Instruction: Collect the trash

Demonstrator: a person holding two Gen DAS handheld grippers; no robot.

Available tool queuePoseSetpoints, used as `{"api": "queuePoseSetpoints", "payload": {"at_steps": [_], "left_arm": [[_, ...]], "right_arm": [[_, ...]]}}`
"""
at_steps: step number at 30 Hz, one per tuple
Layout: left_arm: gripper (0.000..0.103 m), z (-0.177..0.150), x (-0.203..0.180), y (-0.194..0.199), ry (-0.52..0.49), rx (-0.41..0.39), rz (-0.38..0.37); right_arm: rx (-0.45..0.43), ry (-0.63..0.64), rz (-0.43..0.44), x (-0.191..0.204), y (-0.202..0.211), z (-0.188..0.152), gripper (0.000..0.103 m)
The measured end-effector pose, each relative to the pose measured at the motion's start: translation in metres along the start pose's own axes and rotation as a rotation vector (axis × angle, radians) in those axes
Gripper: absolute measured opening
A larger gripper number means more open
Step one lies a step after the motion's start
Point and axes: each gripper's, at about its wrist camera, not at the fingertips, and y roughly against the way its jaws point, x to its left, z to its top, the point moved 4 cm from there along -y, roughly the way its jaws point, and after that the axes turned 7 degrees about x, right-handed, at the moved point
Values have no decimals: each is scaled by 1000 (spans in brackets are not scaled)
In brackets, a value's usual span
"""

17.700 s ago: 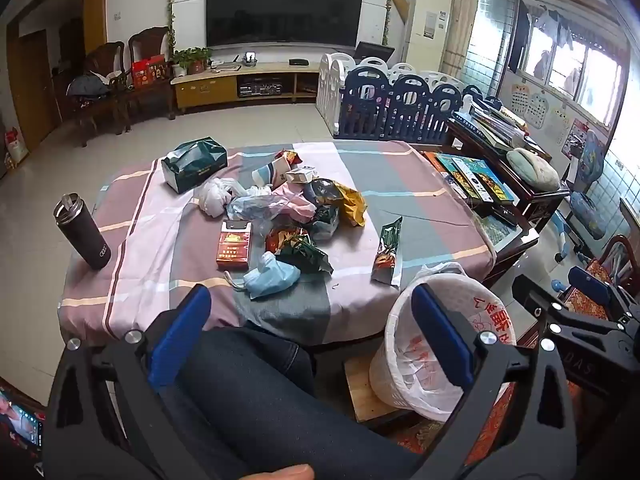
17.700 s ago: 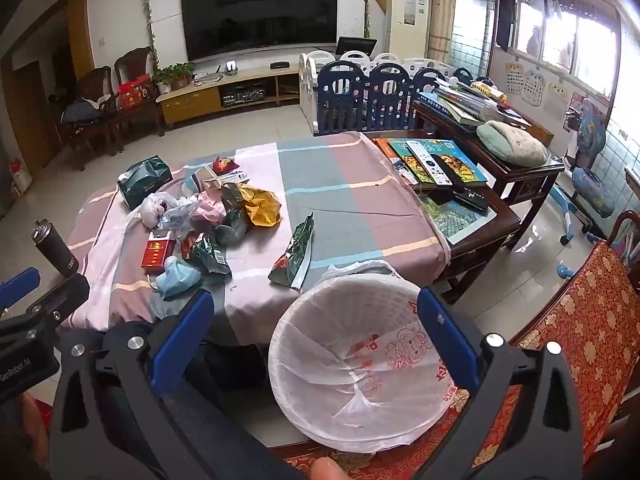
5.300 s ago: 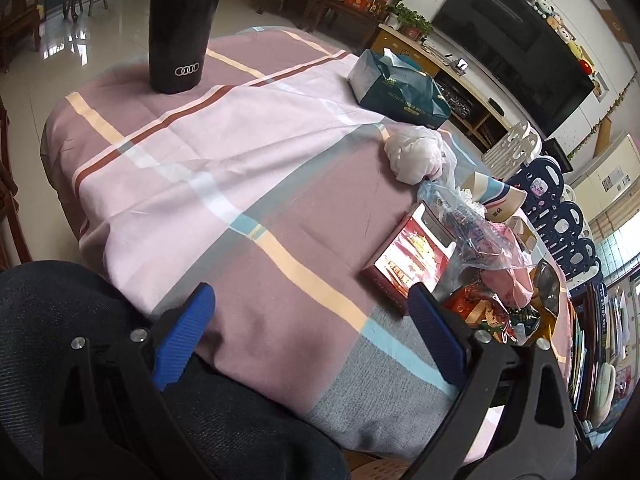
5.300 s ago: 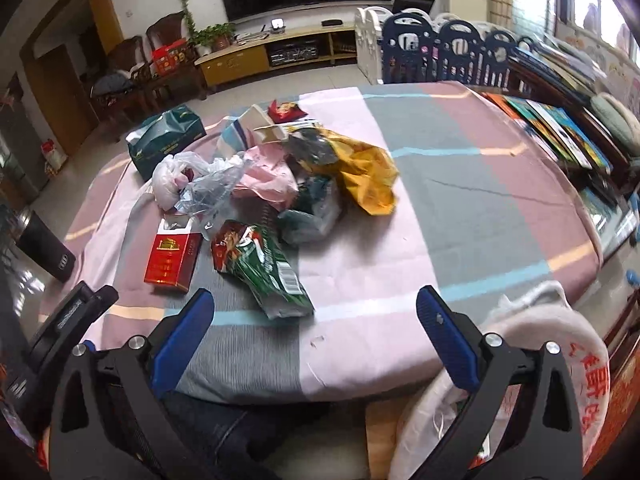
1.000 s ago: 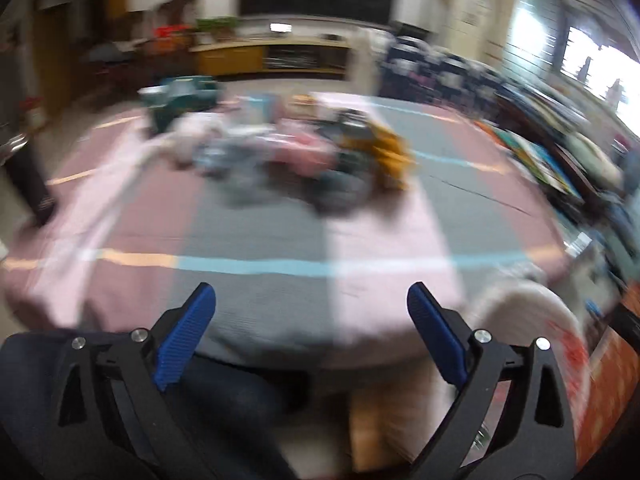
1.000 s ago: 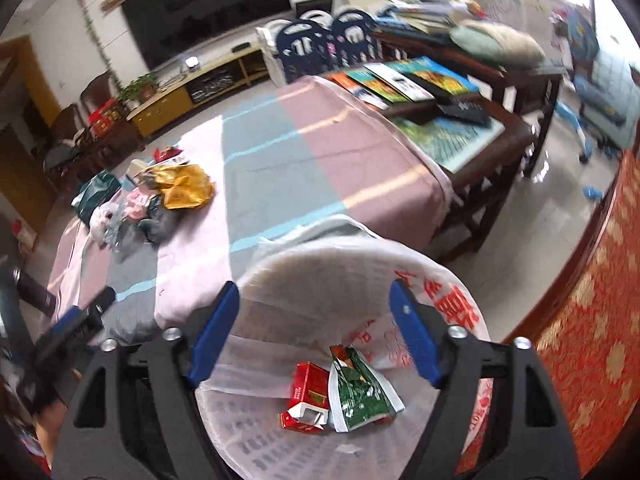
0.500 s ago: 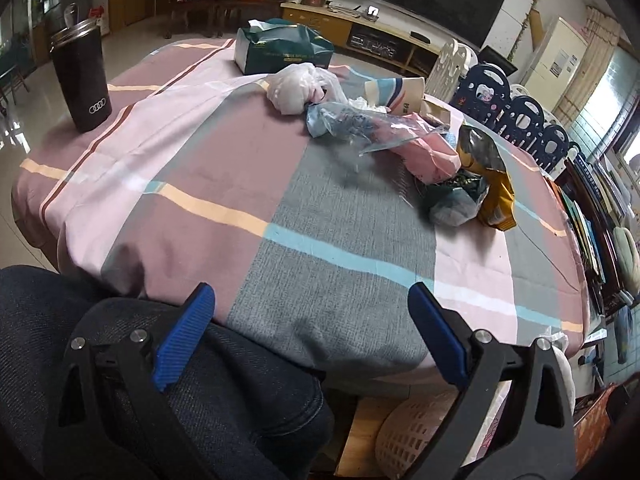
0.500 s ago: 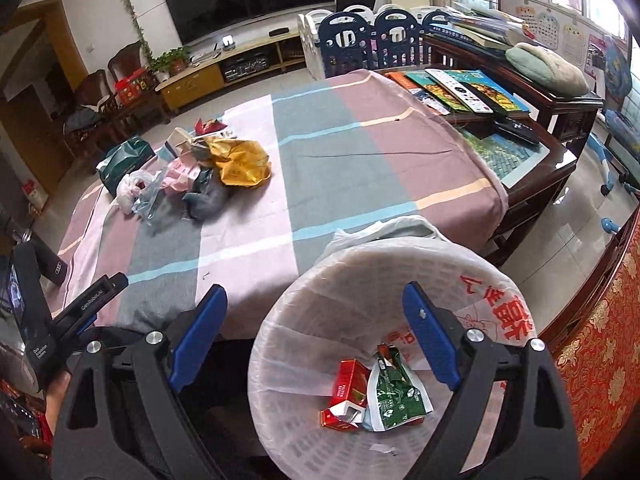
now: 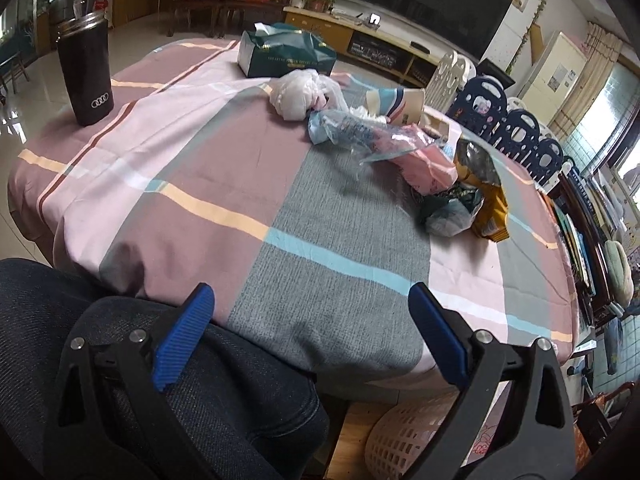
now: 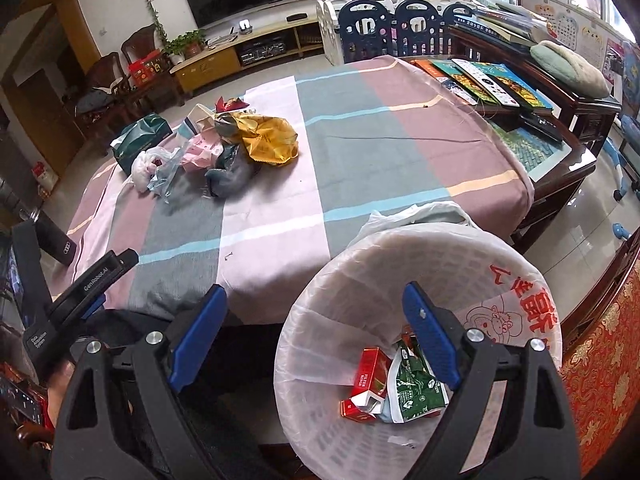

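The left gripper [image 9: 308, 320] has its jaws wide apart and empty, low in the frame over the person's denim-clad lap, aimed at the near edge of the surface [image 9: 224, 168]. The right gripper [image 10: 316, 320] also has its jaws apart with nothing between them, at lower centre, hanging over the bag-lined trash basket [image 10: 400, 252] at lower right. Inside the basket lie one red cigarette pack [image 10: 370, 372] and one green snack wrapper [image 10: 416, 390]; the liner bears red Chinese characters. At upper centre one cluster of trash [image 9: 400, 152] remains, including a yellow bag [image 9: 490, 208]. At upper left stands one black tumbler [image 9: 86, 76] with four rings, and one green tissue box [image 9: 286, 54].
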Motion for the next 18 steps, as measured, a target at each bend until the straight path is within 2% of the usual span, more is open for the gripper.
{"api": "queuePoseSetpoints", "payload": {"at_steps": [5, 18], "left_arm": [[97, 1, -1, 7, -5, -41, -8], [97, 2, 0, 4, -4, -30, -16]], "right_arm": [[2, -13, -1, -3, -2, 0, 88], [29, -16, 3, -1, -12, -4, 88]]}}
